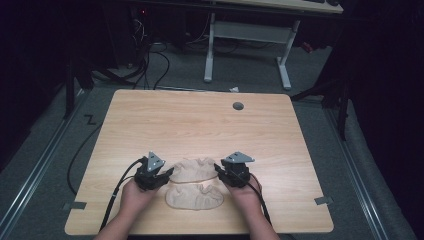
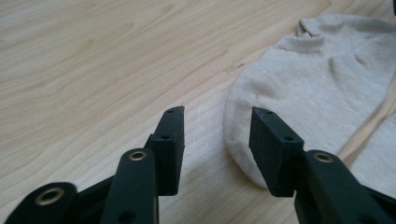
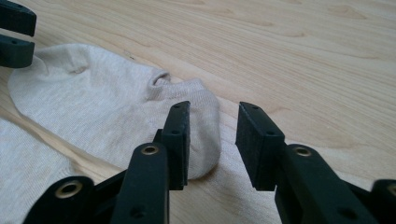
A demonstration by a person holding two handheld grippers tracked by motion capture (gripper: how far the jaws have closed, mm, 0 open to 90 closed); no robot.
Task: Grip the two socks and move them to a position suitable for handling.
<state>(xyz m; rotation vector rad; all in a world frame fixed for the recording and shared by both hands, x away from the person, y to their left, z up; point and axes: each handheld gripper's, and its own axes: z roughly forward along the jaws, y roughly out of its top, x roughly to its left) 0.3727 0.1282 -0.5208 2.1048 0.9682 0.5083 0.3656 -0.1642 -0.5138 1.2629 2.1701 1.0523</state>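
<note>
While the person's forearms came in from the near edge of the bench [image 1: 150, 107], two beige socks lay flat on the wood between the hands. Nearest the person lay the near sock [image 1: 194, 196], close to the bench's front edge; just beyond it, with a thin strip of bare wood between them, lay the far sock [image 1: 192, 169], its cuff opening turned away from the person. At the left end of that far sock, the left tongs [image 2: 217, 116] stood released, their jaws apart: in the left gripper view one jaw hung over bare wood and the other over the rounded end of the far sock [image 2: 317, 88], neither pad pressing on the cloth. At the other end, the right tongs [image 3: 212, 116] were likewise released, the jaws parted with wood showing through the gap; in the right gripper view the ribbed end of the far sock [image 3: 102, 107] lay just beside and partly behind one jaw, with nothing gripped. Seen from the high view, the left tongs [image 1: 165, 174] and right tongs [image 1: 221, 172] sat at opposite ends of the far sock, each carrying a grey three-cornered plate and trailing a black cable. Farther back, a small grey grommet [image 1: 238, 106] sat in the bench near its far edge.
</note>
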